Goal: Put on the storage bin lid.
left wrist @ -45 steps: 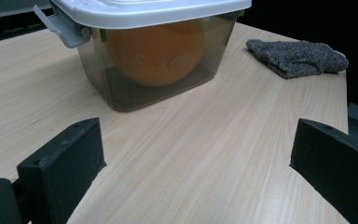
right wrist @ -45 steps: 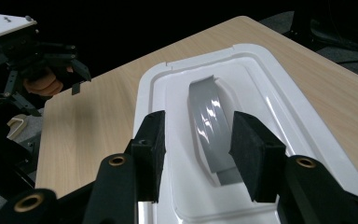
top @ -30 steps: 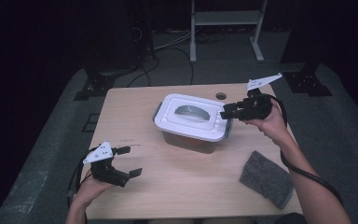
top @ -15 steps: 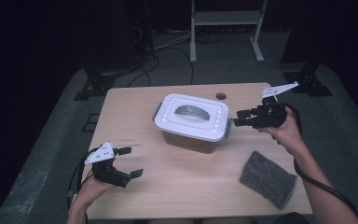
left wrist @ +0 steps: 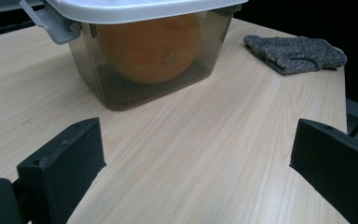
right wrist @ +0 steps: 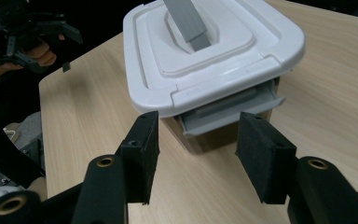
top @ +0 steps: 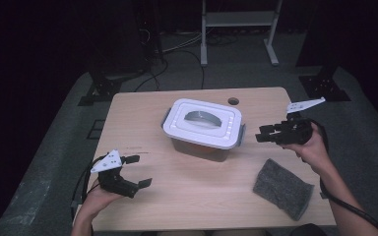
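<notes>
Dark room, wooden tabletop (top: 187, 196) with the lidded box (top: 204, 129) at centre; our right hand-held gripper (top: 267, 135) sits just off its right end, jaws apart and just been opening, nothing between them, aimed at the grey latch (right wrist: 230, 114). Our left hand-held gripper (top: 137, 170) rests near-left, jaws wide and empty. Risk: jaws slip off the shallow latch or shove the unbraced box; left gripper view reveals an orange object (left wrist: 149, 44) inside, hidden under the lid from above.

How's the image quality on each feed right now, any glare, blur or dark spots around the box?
High view: dim and soft, surroundings nearly black, the white-lidded translucent plastic box stays readable. Left gripper view: evenly lit, mild sheen on the light wooden table, near jaws slightly soft. Right gripper view: sharp on the grey side latch, no glare, dark background.
</notes>
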Action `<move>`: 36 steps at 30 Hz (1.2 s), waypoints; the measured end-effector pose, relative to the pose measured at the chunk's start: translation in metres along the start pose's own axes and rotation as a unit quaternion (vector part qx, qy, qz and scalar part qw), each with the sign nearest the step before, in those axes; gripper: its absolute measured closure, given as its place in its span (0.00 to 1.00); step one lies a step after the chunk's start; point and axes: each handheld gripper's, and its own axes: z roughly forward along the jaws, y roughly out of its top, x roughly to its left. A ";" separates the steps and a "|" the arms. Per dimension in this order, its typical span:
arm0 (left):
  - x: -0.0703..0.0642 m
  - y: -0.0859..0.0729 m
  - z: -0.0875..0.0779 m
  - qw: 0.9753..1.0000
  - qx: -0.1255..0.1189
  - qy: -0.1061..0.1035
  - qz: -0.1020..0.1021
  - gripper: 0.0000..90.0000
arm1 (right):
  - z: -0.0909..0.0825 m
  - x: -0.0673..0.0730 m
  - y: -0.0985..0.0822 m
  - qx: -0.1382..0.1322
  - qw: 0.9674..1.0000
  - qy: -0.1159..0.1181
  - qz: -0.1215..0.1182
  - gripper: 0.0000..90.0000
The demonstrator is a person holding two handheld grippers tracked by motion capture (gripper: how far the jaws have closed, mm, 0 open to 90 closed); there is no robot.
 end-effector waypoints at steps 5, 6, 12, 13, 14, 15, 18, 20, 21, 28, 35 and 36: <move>0.000 0.000 -0.001 1.000 0.000 0.001 0.000 0.02 | -0.003 -0.003 -0.014 -0.002 1.000 -0.001 0.012 0.53; 0.000 0.000 -0.001 1.000 0.000 0.001 -0.001 0.02 | -0.002 -0.004 -0.018 -0.003 1.000 -0.001 0.014 0.53; 0.000 0.000 0.000 1.000 0.001 0.002 -0.002 0.02 | -0.002 -0.007 -0.037 -0.001 0.999 0.002 0.032 0.53; 0.000 0.000 0.000 1.000 0.002 0.002 -0.002 0.02 | -0.002 -0.007 -0.039 -0.001 0.999 0.002 0.034 0.53; 0.000 0.000 0.000 1.000 0.002 0.002 -0.002 0.02 | -0.002 -0.008 -0.042 0.000 0.999 0.002 0.037 0.53; 0.000 0.000 0.000 1.000 0.002 0.002 -0.001 0.02 | -0.002 -0.008 -0.044 0.002 0.999 0.002 0.038 0.53; 0.000 0.000 0.000 1.000 0.002 0.002 -0.001 0.02 | -0.002 -0.007 -0.050 0.003 0.999 0.003 0.042 0.53; 0.000 0.000 0.000 1.000 0.002 0.002 -0.001 0.02 | -0.003 -0.007 -0.053 0.004 0.999 0.002 0.044 0.52; 0.000 0.000 0.000 1.000 0.001 0.002 -0.001 0.02 | -0.003 -0.007 -0.055 0.003 0.999 0.003 0.046 0.52; 0.000 0.001 0.000 1.000 -0.005 0.001 -0.002 0.02 | -0.001 -0.005 -0.070 0.003 0.999 0.006 0.054 0.51; -0.001 0.002 0.000 1.000 -0.010 -0.001 -0.003 0.02 | -0.004 -0.002 -0.082 -0.002 0.998 0.009 0.060 0.51; 0.000 0.002 0.000 1.000 -0.009 -0.001 -0.002 0.02 | -0.004 -0.002 -0.083 -0.002 0.998 0.009 0.060 0.51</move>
